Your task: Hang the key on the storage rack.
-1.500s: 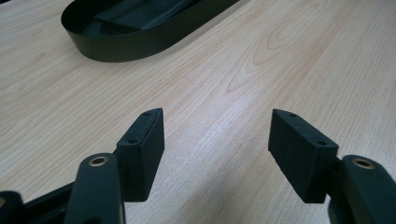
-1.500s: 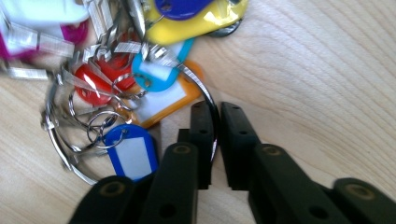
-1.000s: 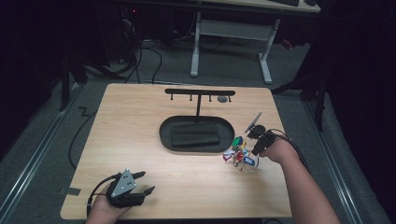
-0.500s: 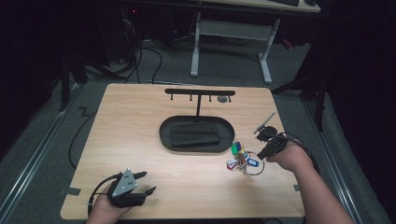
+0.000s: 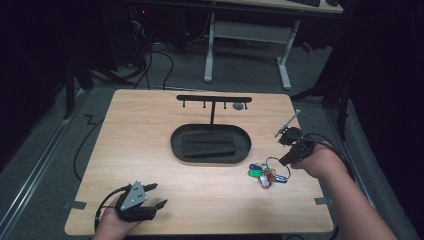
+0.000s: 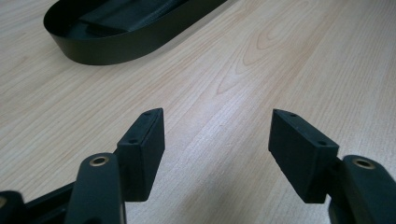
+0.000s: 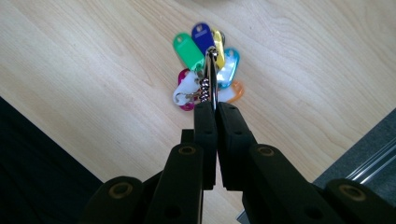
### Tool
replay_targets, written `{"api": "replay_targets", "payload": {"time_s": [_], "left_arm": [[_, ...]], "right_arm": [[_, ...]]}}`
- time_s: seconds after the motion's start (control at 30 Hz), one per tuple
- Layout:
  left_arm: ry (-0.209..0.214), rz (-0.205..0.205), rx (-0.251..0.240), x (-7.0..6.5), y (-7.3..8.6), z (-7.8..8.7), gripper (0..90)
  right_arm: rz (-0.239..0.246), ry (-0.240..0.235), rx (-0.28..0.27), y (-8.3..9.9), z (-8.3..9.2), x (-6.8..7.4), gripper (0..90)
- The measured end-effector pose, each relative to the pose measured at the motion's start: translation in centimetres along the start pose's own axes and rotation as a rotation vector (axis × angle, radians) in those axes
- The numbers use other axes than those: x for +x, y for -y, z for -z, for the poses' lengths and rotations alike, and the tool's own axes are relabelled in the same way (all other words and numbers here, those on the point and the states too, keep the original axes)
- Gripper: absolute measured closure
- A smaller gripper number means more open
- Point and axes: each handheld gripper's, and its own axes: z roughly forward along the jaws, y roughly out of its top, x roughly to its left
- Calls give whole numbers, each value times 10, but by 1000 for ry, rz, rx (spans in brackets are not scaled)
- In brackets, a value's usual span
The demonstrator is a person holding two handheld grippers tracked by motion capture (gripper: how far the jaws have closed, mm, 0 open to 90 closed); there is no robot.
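A bunch of coloured key tags (image 5: 266,174) on a metal ring (image 7: 211,77) lies on the table's right side. My right gripper (image 5: 286,161) is shut on that ring; in the right gripper view my right gripper (image 7: 215,106) pinches the ring upright while the key tags (image 7: 203,60) fan out on the wood beyond. A black oval tray (image 5: 210,143) with a T-shaped hook stand (image 5: 214,100) sits mid-table. My left gripper (image 5: 154,195) rests open near the front left corner, with bare wood in front of my left gripper (image 6: 217,135) and the tray (image 6: 116,46) ahead.
The wooden table (image 5: 150,125) has its right edge close beside my right hand, with grey floor below. Cables trail off the table's left side. A white desk frame (image 5: 250,35) stands behind the table.
My right gripper has moved right and toward the front, dragging the key ring and tags away from the tray. The left gripper has stayed put.
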Motion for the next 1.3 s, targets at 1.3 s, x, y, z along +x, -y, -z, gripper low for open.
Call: {"api": "replay_targets", "payload": {"time_s": [1.3], "left_arm": [[10, -1, -2, 1, 2, 0, 366]], "right_arm": [[32, 89, -69, -73, 70, 2, 876]]}}
